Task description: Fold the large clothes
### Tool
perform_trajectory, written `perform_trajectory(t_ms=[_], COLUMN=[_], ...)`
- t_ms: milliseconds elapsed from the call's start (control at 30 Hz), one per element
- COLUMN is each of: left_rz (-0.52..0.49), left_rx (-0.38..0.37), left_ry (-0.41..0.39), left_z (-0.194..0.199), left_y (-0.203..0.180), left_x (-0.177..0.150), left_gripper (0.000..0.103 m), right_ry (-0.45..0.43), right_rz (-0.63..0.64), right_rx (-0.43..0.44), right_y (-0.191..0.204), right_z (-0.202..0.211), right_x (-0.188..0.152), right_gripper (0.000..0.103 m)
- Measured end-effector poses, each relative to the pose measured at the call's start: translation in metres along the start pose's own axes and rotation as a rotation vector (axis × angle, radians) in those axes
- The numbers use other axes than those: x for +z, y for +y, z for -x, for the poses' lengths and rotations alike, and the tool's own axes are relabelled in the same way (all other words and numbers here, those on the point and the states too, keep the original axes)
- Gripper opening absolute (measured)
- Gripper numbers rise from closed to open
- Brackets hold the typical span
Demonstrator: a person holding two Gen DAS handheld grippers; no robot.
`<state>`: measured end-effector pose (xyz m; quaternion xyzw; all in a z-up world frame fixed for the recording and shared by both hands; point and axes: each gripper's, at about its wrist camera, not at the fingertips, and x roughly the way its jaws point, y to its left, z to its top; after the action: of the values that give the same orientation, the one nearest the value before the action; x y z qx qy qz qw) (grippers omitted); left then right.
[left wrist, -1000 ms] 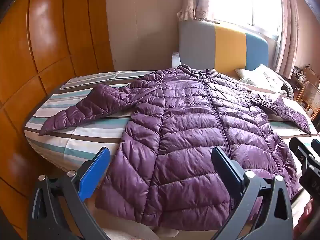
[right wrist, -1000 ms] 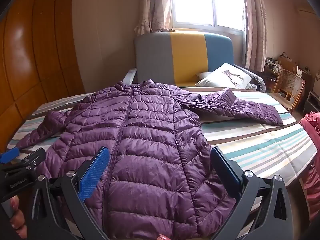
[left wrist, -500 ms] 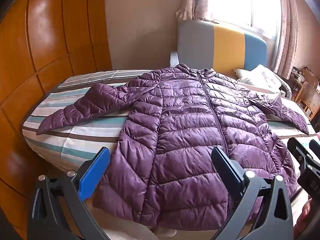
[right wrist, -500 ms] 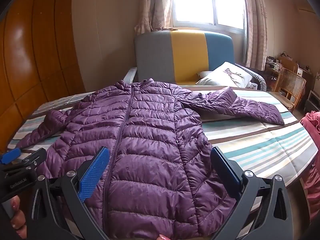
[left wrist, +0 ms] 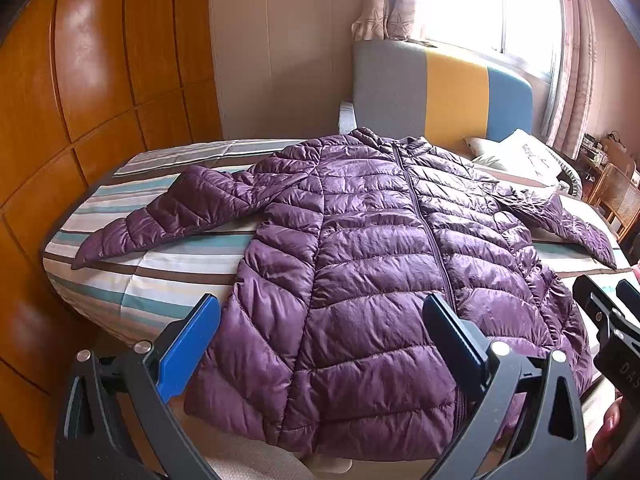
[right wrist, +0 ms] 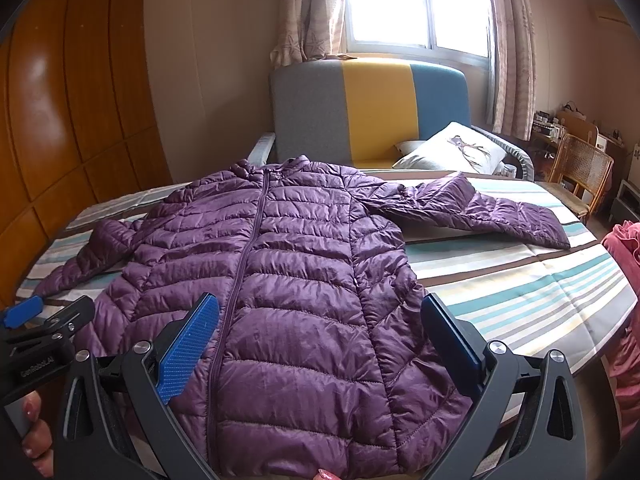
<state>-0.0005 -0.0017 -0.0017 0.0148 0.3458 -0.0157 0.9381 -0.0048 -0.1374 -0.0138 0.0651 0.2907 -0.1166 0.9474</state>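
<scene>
I see the purple quilted puffer jacket [left wrist: 360, 280] flat, zipped, sleeves spread, on the striped bed [left wrist: 132, 280], hem just ahead of both hand-held grippers. Versus a second ago: barely any change, view slightly shifted. Left hand-held gripper [left wrist: 320, 344] and right hand-held gripper [right wrist: 320, 340]: jaws wide apart, holding nothing, clear of fabric.

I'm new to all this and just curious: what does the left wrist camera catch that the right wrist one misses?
Only the left wrist view shows the right claw at its edge. Only the right wrist view shows the left claw, a wicker chair in full and some pink cloth. Both show the purple puffer jacket spread flat on the striped bed, plus the pillow.
</scene>
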Motion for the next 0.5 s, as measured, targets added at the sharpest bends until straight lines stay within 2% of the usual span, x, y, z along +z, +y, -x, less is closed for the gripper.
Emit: perform_trajectory(t_ms=[500], left_rz=[-0.001], left_rx=[0.002], left_ry=[0.002], left_z=[-0.0002], left_y=[0.0004], left_x=[-0.0002], left_gripper=[0.101], right_ry=[0.004], right_rz=[0.002], right_rx=[0.002], right_y=[-0.0002], right_z=[-0.0015], right_x=[-0.0008], right_gripper=[0.100])
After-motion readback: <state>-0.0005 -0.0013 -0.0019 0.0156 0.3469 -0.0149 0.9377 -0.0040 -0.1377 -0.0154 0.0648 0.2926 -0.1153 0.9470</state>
